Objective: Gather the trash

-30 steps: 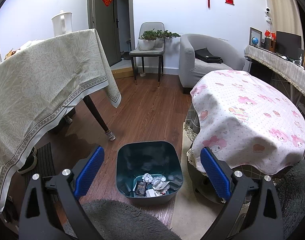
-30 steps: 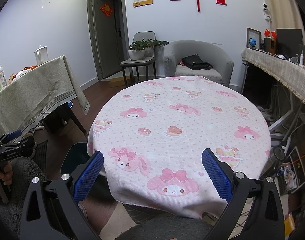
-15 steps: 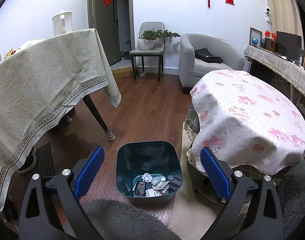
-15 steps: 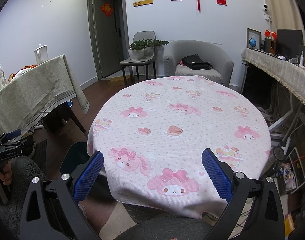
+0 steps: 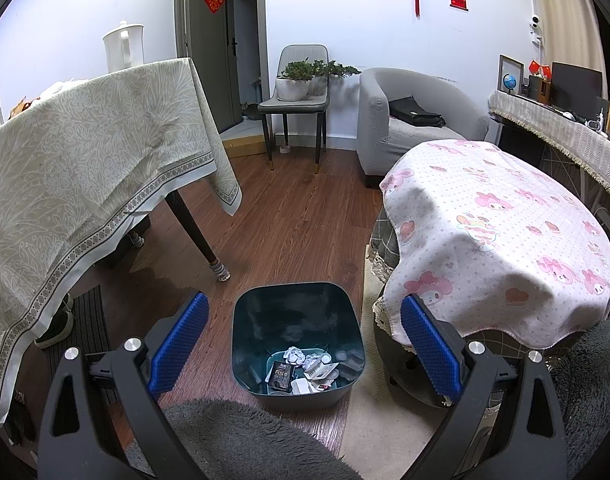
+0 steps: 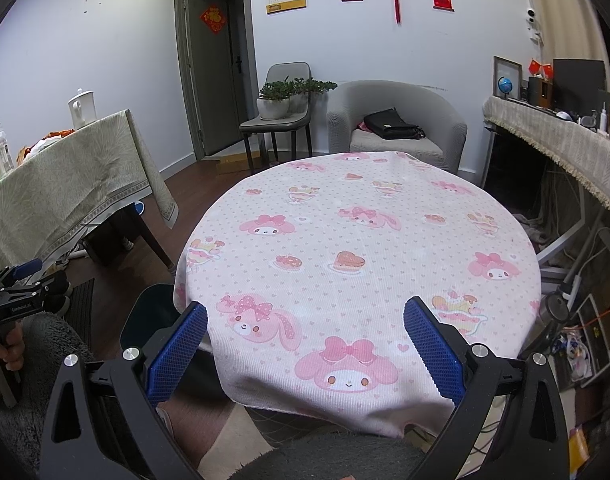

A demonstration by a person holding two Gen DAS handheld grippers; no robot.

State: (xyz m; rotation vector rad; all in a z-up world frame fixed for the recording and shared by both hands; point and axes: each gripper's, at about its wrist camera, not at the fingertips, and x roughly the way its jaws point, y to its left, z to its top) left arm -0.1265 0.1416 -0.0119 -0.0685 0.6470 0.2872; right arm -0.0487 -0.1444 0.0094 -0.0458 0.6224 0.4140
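A dark teal trash bin stands on the wood floor beside the round table. Crumpled paper, a dark packet and wrappers lie at its bottom. My left gripper is open and empty, held above the bin with its blue pads either side of it. My right gripper is open and empty, held over the near edge of the round table with the pink cartoon cloth. The bin's edge shows at the lower left of the right wrist view. The left gripper also shows there, in a hand.
A table with a beige patterned cloth stands at the left, with a white kettle. A chair with potted plants and a grey armchair stand at the back. A cluttered side counter runs along the right.
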